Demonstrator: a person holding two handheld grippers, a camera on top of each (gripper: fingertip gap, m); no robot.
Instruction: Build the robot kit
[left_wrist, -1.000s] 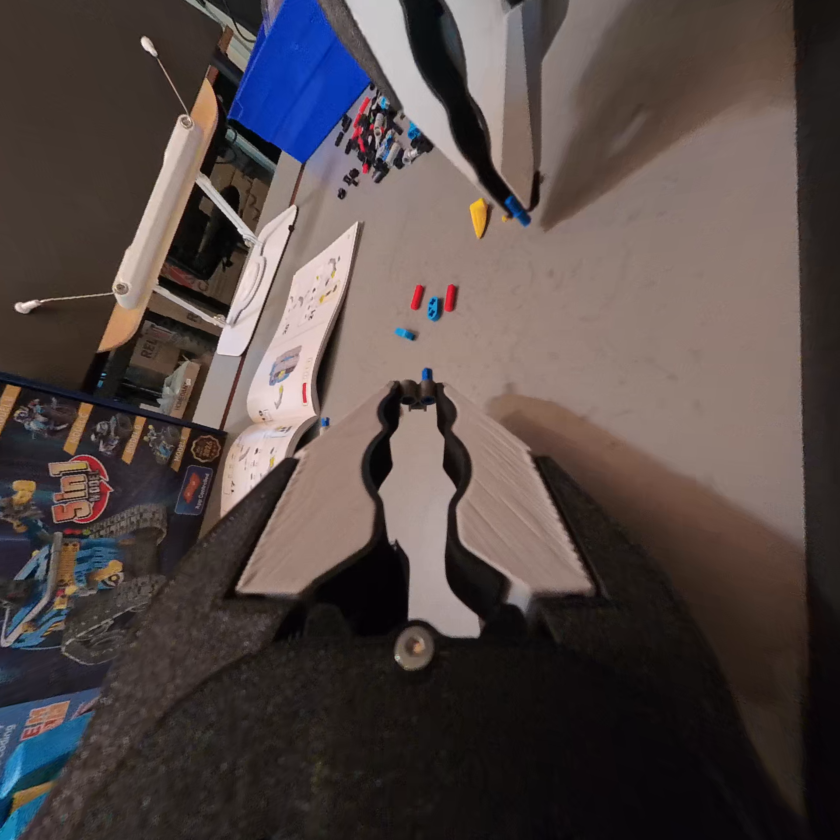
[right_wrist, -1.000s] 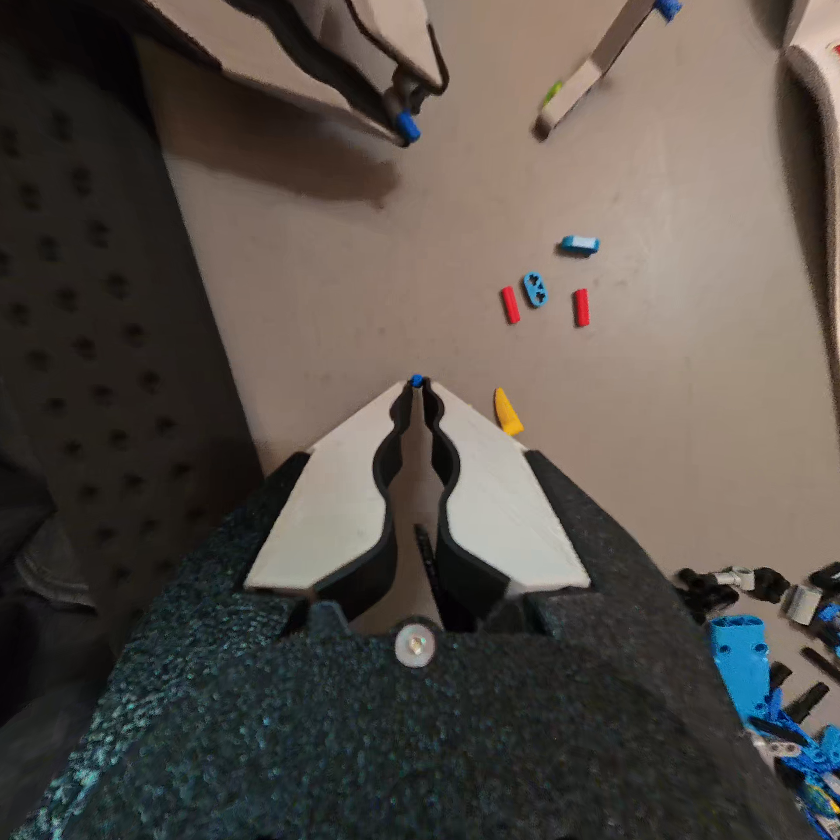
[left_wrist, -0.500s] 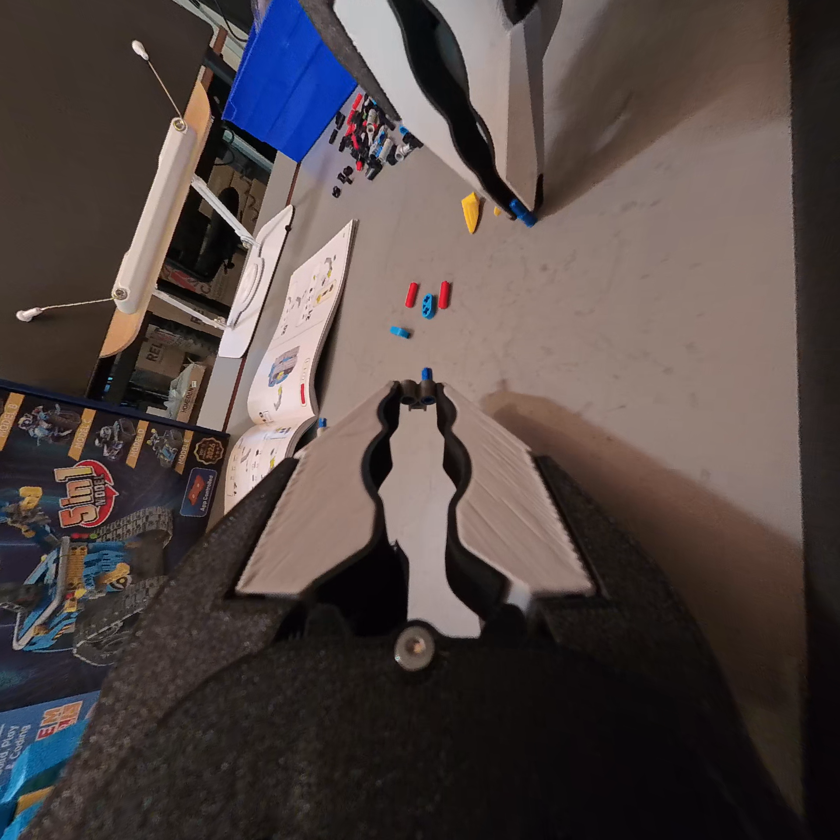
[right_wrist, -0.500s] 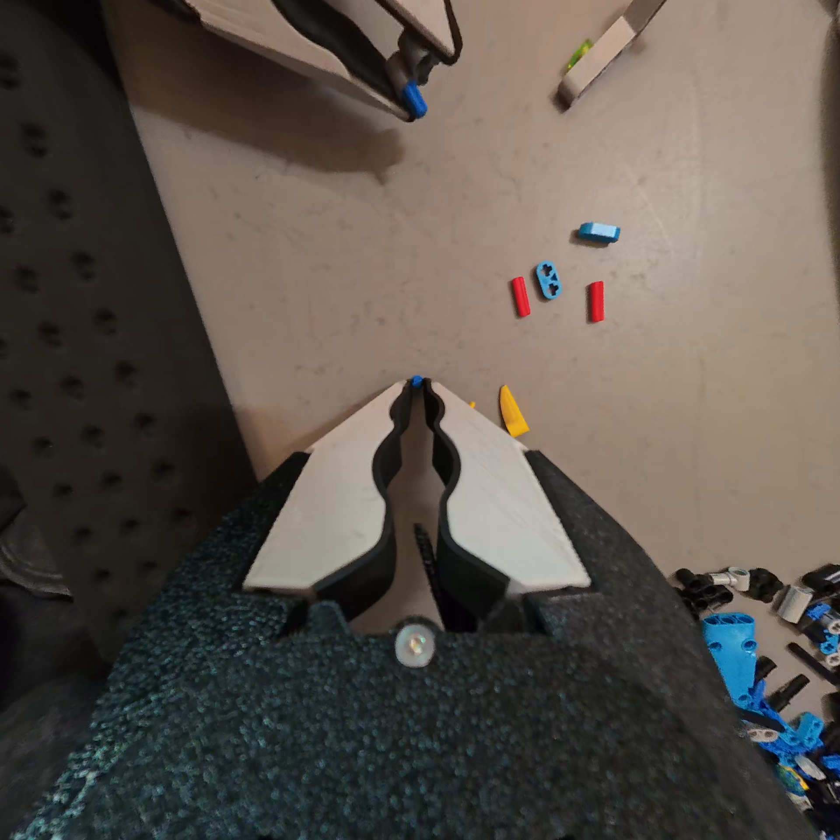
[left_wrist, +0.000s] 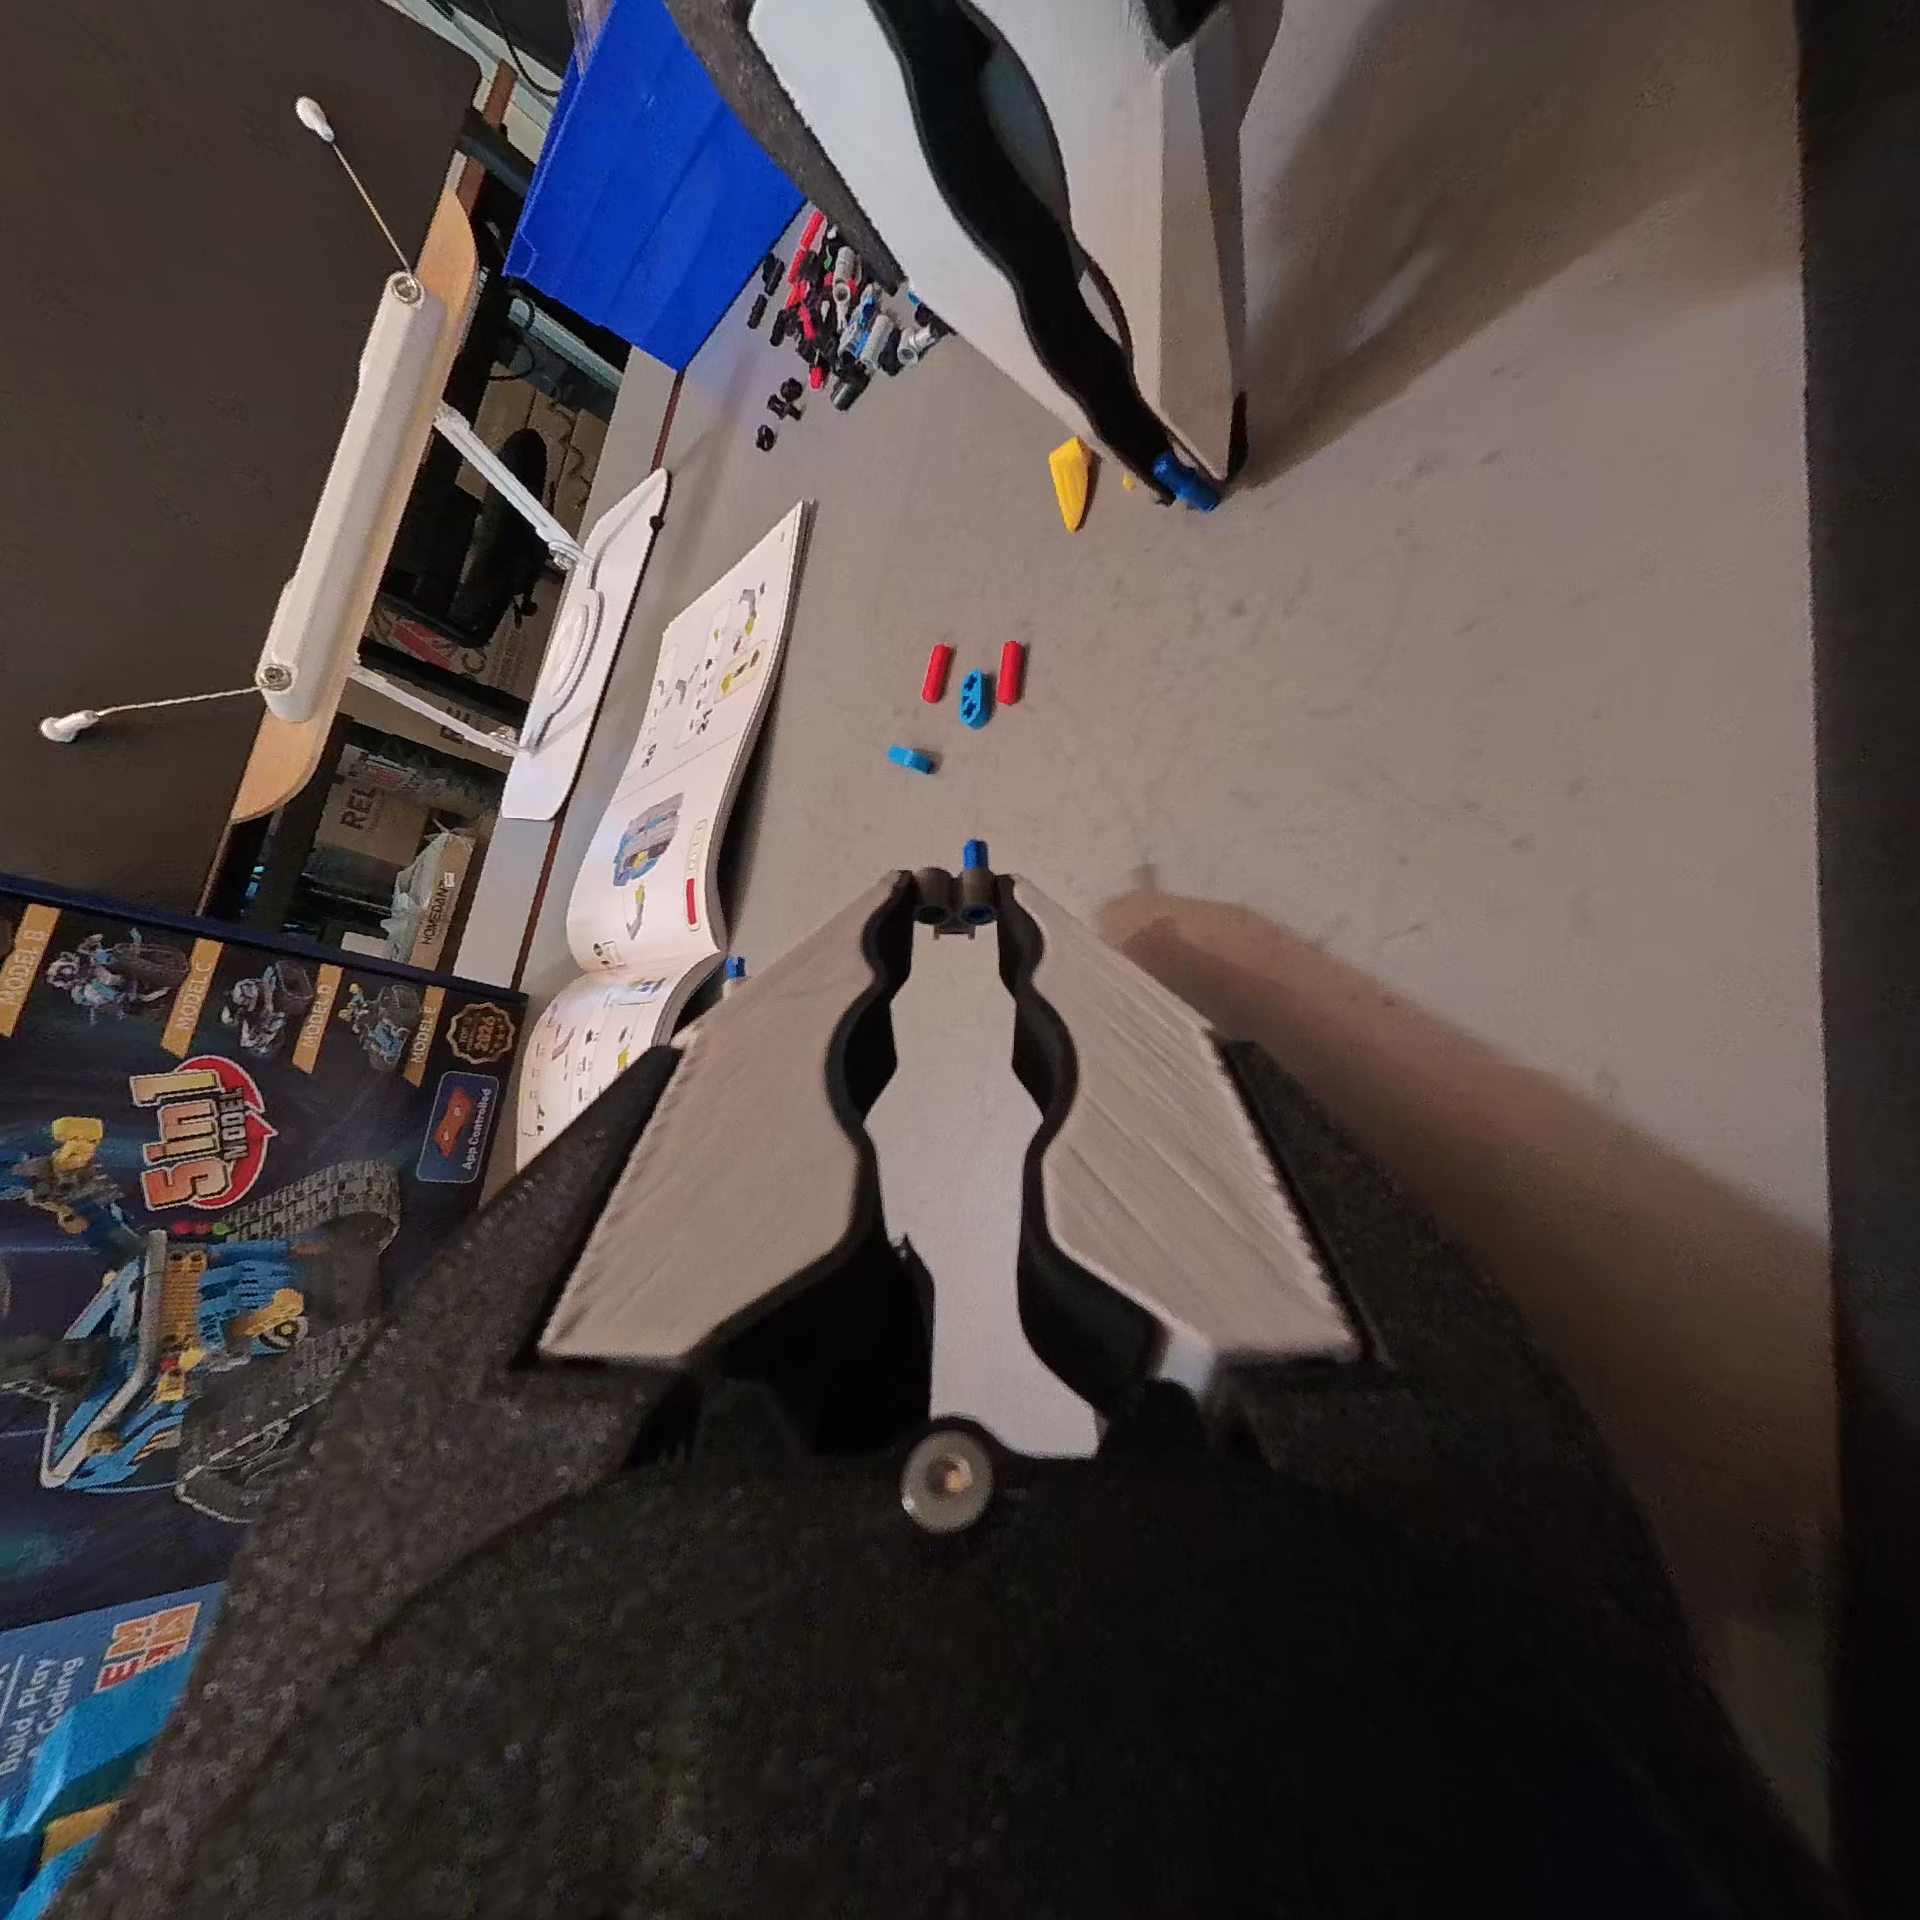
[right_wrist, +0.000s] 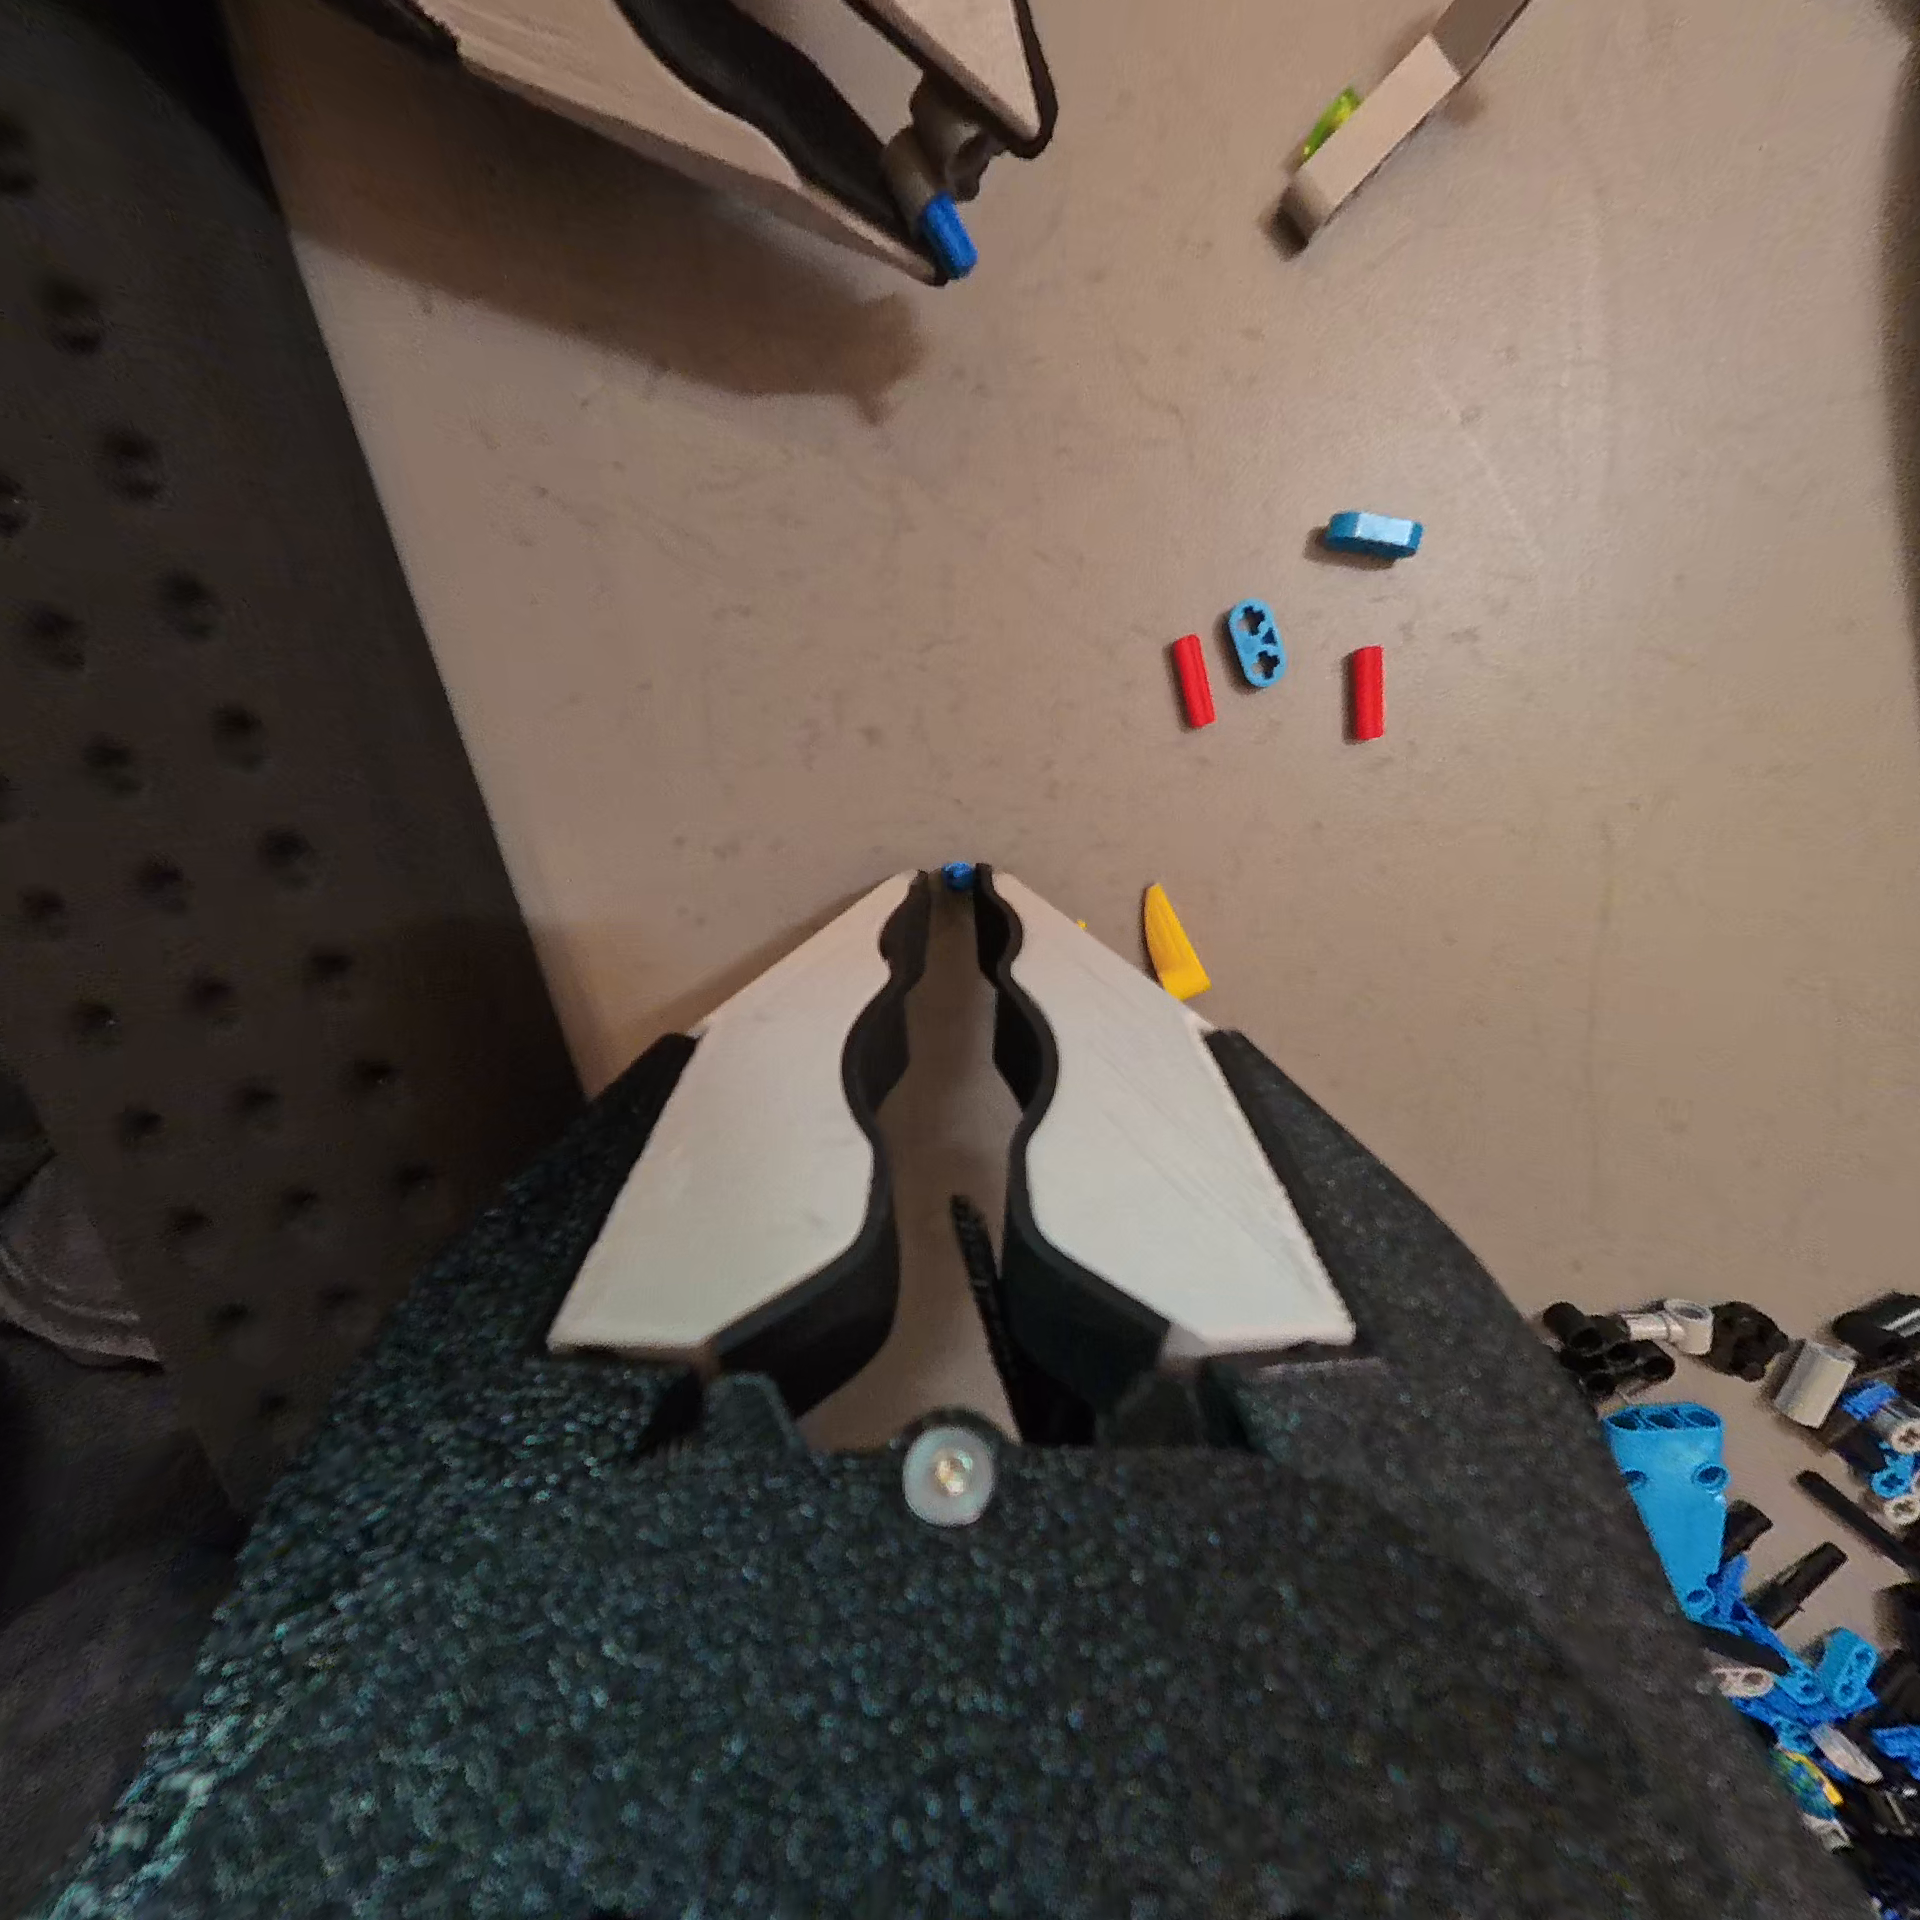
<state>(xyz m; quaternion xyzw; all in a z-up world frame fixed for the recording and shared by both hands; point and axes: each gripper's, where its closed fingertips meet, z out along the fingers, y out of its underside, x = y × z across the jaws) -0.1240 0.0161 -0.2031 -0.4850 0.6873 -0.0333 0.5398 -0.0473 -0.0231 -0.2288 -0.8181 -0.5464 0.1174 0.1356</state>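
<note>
The left gripper (left_wrist: 956, 896) pinches a grey connector with a blue pin (left_wrist: 958, 902); the right gripper (right_wrist: 954, 878) clamps a small blue pin (right_wrist: 954, 875) above the table (right_wrist: 1558, 987).

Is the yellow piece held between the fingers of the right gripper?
No, the yellow piece lies on the table beside the right gripper, which is shut on a small blue pin.
</note>
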